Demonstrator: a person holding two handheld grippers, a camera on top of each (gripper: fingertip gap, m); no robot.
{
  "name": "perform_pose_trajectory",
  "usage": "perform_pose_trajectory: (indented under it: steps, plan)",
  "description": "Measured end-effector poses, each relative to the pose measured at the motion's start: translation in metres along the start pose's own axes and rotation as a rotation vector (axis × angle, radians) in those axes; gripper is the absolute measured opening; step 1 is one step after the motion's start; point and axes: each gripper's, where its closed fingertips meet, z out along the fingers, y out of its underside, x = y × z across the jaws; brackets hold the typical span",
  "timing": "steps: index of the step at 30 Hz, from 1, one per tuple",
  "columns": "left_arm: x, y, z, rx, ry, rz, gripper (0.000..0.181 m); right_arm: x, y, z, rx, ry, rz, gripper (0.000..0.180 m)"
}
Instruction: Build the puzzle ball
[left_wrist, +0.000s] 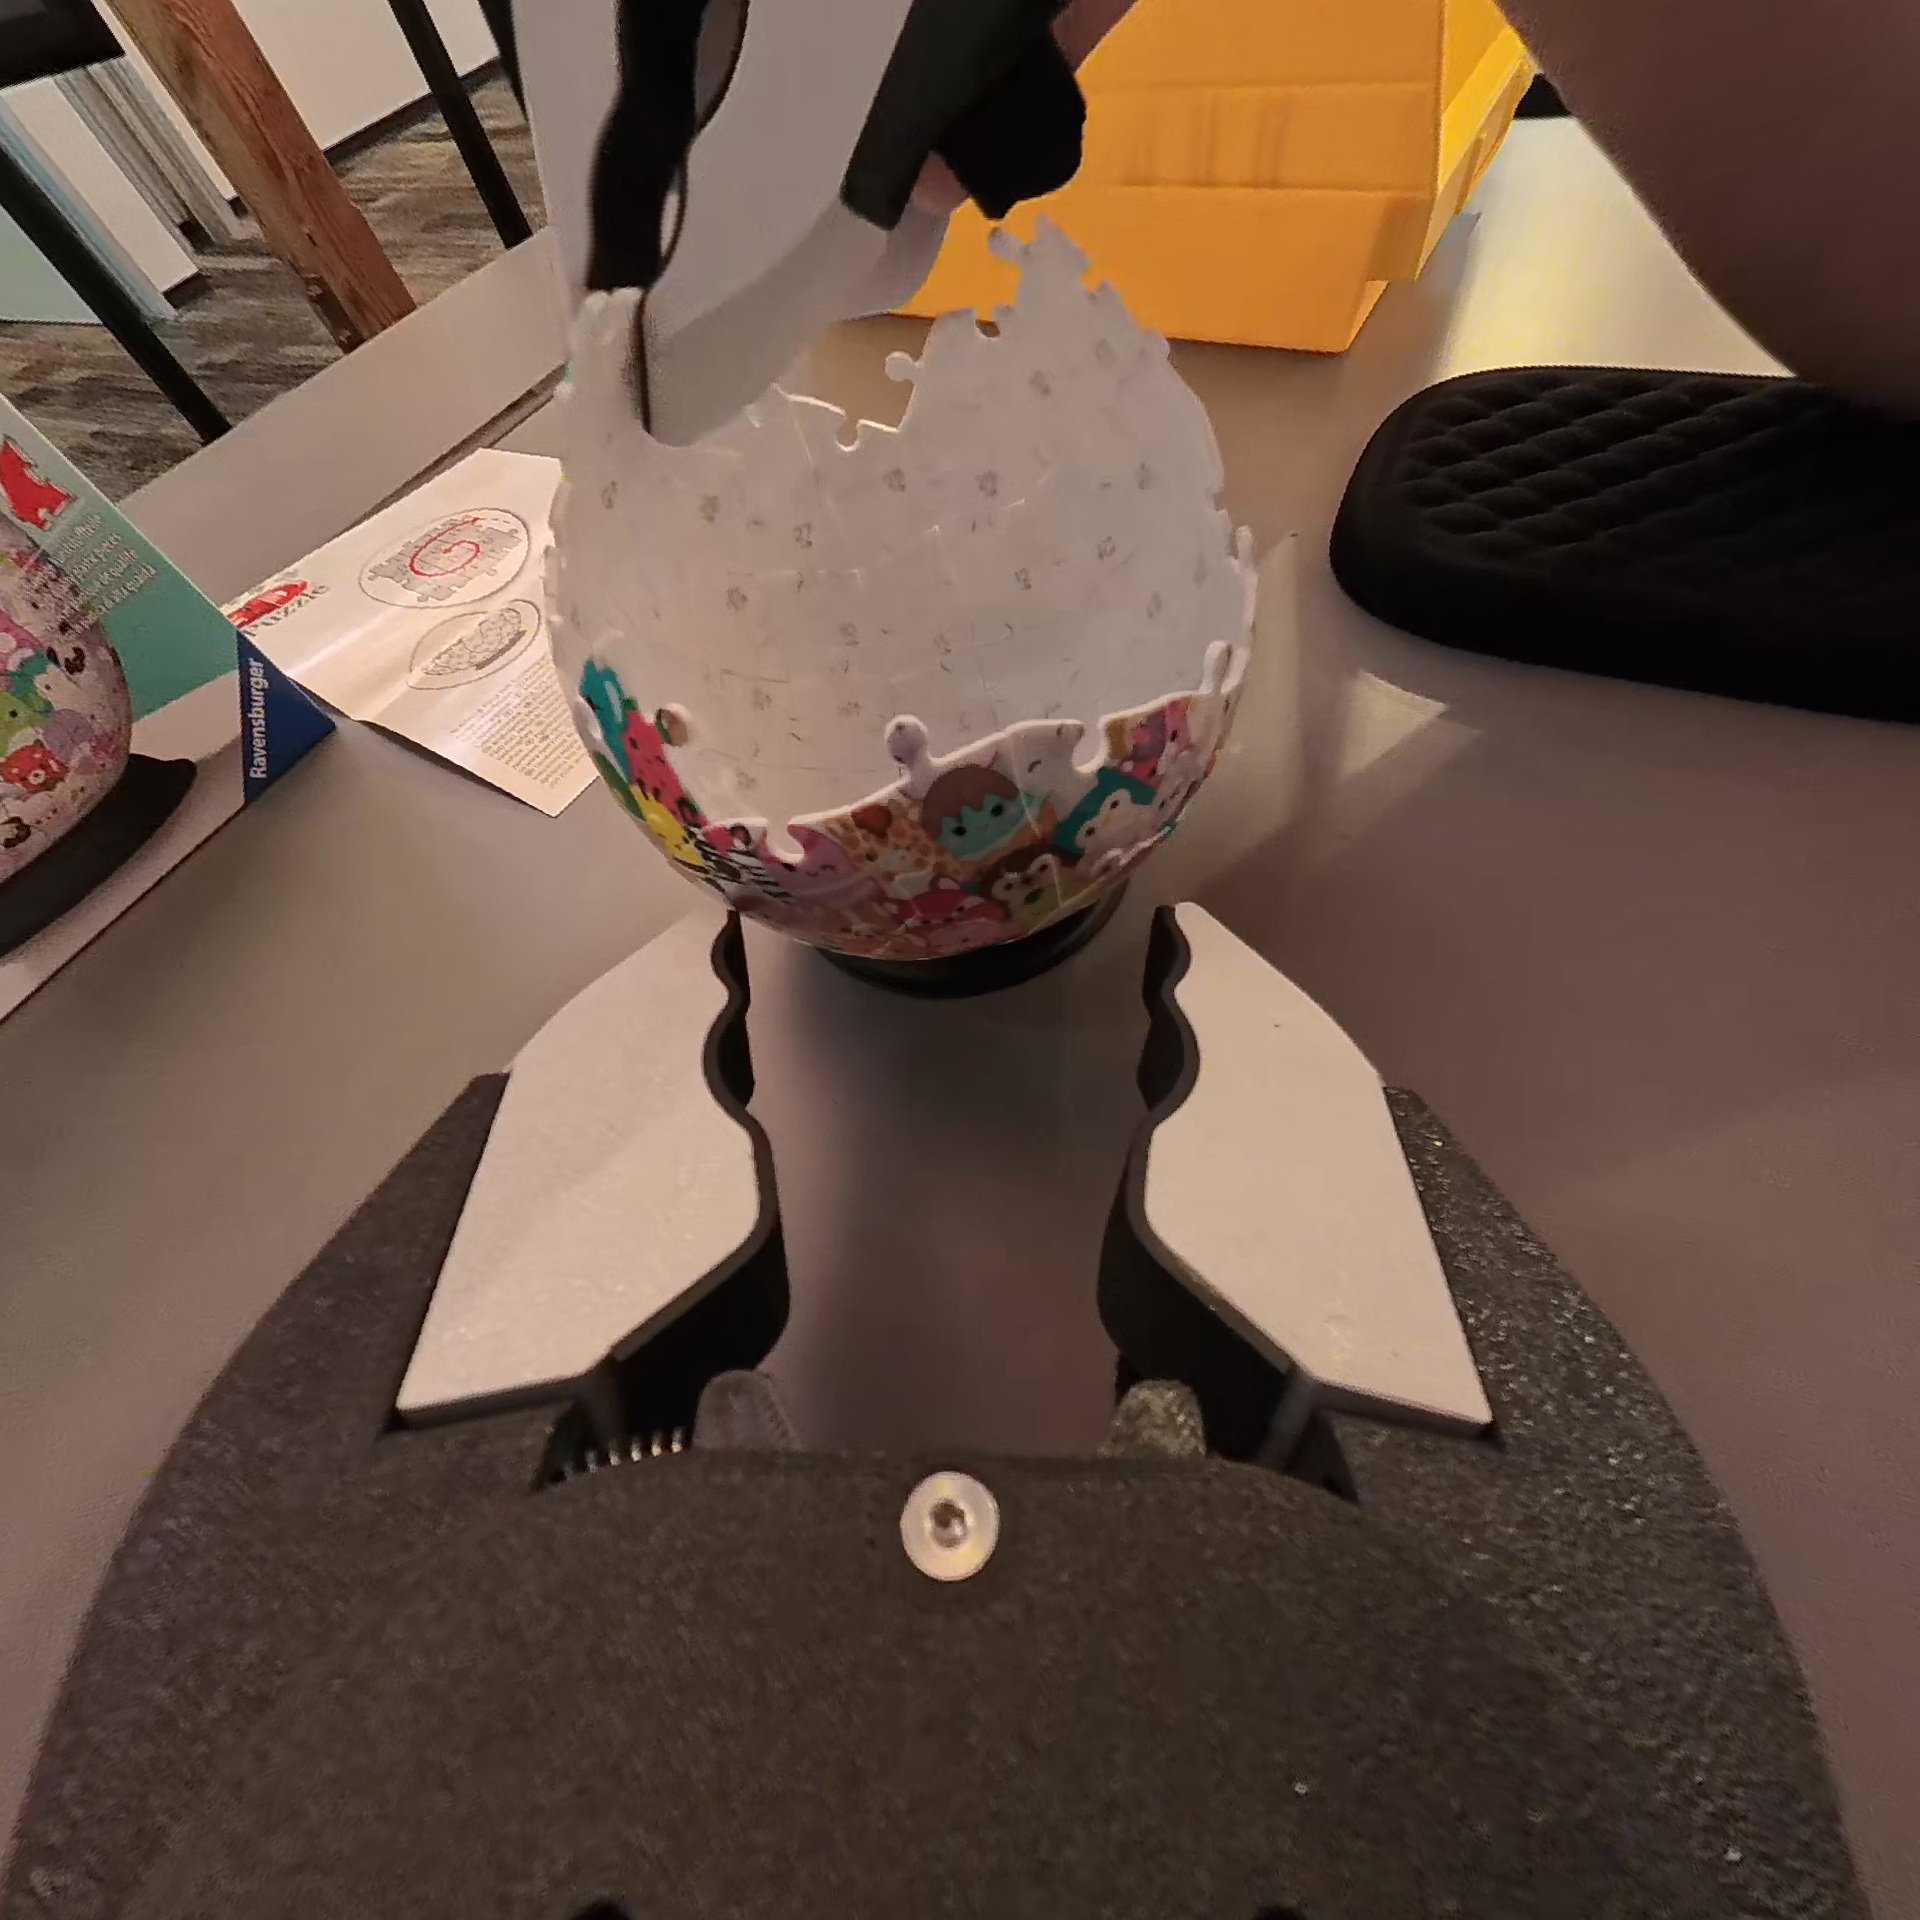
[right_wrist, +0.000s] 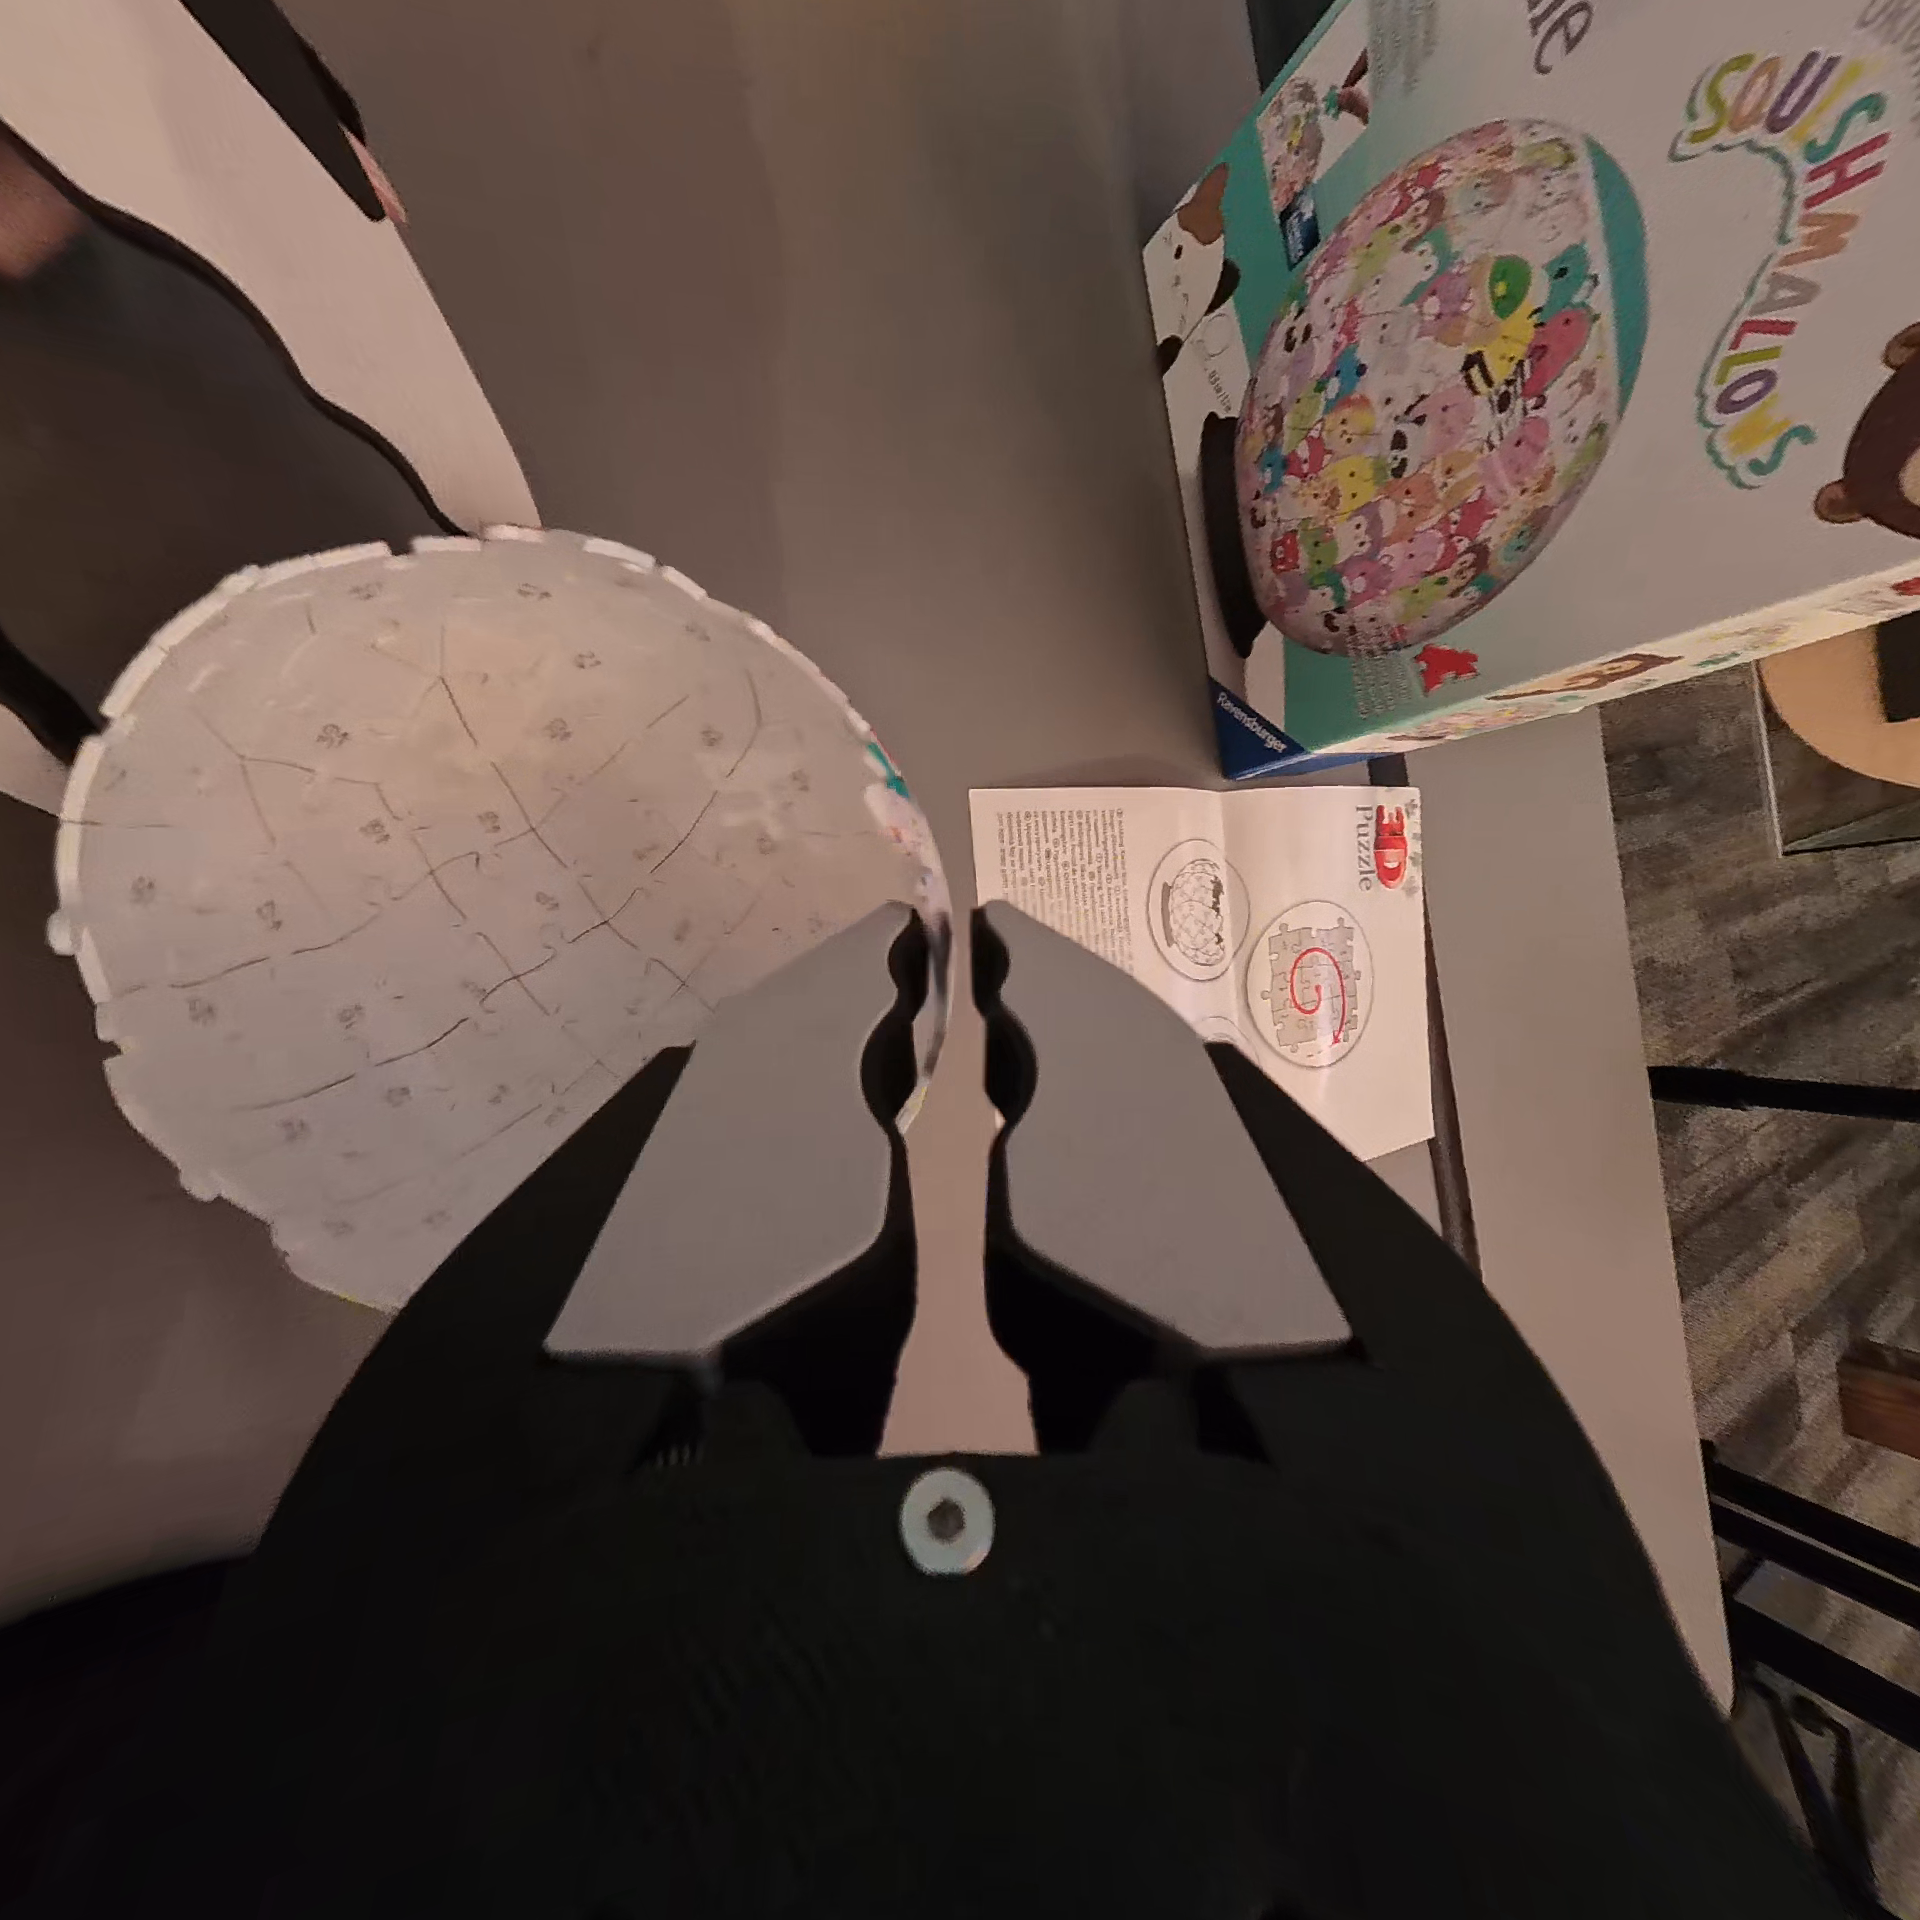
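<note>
The half-built puzzle ball (left_wrist: 935, 582) stands on a black ring stand (left_wrist: 966, 961) on the grey table. Its outside is colourful and its open inside is white with small numbers. My left gripper (left_wrist: 951, 935) is open and empty, low on the table just in front of the stand. My right gripper (left_wrist: 644, 364) comes down from above onto the ball's upper left rim. In the right wrist view the ball (right_wrist: 416, 883) lies below and my right gripper (right_wrist: 943, 920) is nearly closed, with the thin rim wall between its fingers. One of the left gripper's fingers (right_wrist: 343, 343) shows beyond the ball.
The puzzle's box (left_wrist: 94, 665) (right_wrist: 1558, 364) lies at the table's left edge, with a folded instruction sheet (left_wrist: 436, 623) (right_wrist: 1247, 956) beside the ball. A yellow box (left_wrist: 1247, 208) stands behind the ball, and a black quilted pad (left_wrist: 1642, 540) lies to its right.
</note>
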Motion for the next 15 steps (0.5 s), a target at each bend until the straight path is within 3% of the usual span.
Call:
perform_pose_trajectory:
  steps: [7,8,10,15]
  plan:
    - [0.0,0.0,0.0,-0.002,0.002,-0.003,0.073,-0.001,0.0,0.0,-0.016,0.026,-0.013,0.005]
    - [0.0,0.0,0.0,-0.001,0.002,-0.005,0.073,-0.002,0.0,-0.001,-0.01,0.018,-0.001,0.006]
    - [0.0,0.0,0.0,0.0,0.001,-0.004,0.073,-0.001,0.0,-0.003,0.009,0.007,0.025,0.029]
    - [0.001,0.0,0.001,-0.002,0.004,-0.004,0.073,-0.001,0.013,-0.001,-0.033,-0.014,0.057,0.025]
